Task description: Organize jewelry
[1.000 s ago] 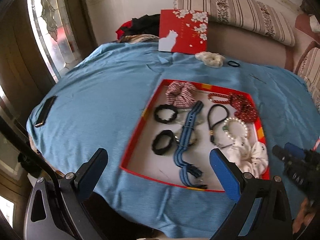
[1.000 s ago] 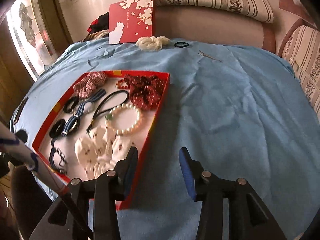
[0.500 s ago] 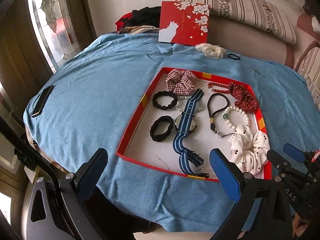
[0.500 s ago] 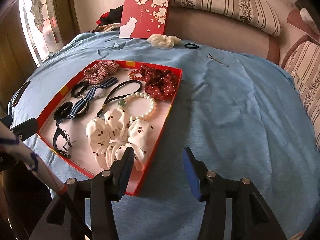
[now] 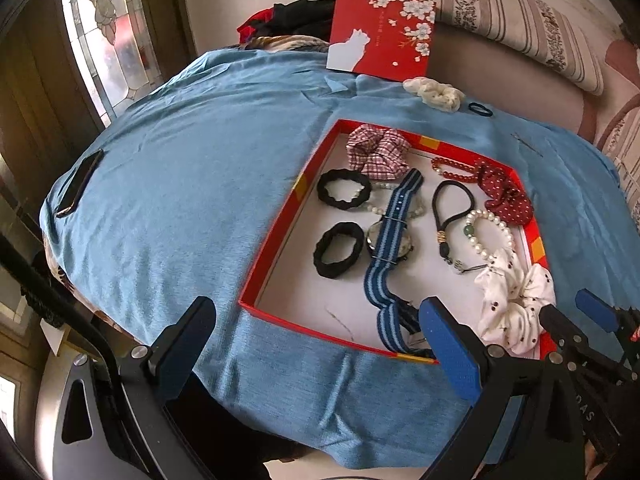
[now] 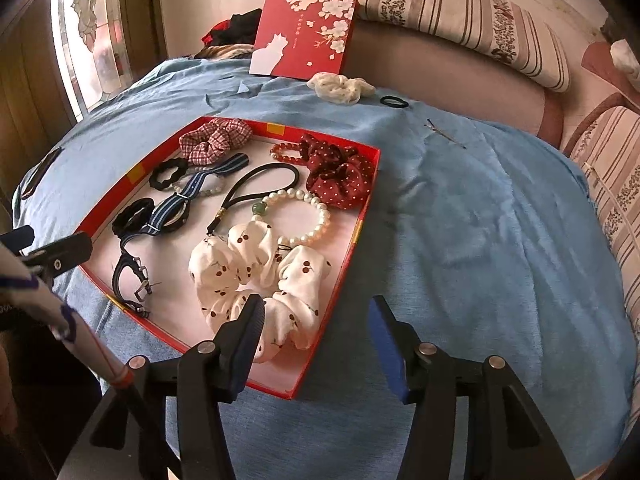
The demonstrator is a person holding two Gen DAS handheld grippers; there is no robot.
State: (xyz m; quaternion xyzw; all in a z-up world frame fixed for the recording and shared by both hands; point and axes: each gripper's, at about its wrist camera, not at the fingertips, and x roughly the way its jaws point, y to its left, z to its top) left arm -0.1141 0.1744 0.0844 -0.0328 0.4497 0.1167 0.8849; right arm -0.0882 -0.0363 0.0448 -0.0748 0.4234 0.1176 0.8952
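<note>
Your 2 grippers hover over the near edge of a blue cloth spread on a table, both empty. The left gripper has its jaws wide apart, framing the near left corner of a shallow red tray with nothing between its blue pads. The right gripper is opening its jaws above the tray's near right corner; its left finger hangs over a white cherry-print scrunchie without pressing it, and the other finger sits over bare cloth outside the rim.

The jewelry lies loose inside the tray. A pearl bracelet rests just beyond the white scrunchie, touching it, with a black cord hair tie looped beside it. A red dotted scrunchie fills the far right corner, next to a red bead bracelet. A red plaid scrunchie sits at the far edge. A watch on a blue striped strap runs down the middle, with 2 black hair bands to its left.

Outside the tray, a cream scrunchie and a thin black elastic lie at the cloth's far edge, just in front of the tray's red lid, which stands propped against a sofa. A dark phone lies at the cloth's left edge.
</note>
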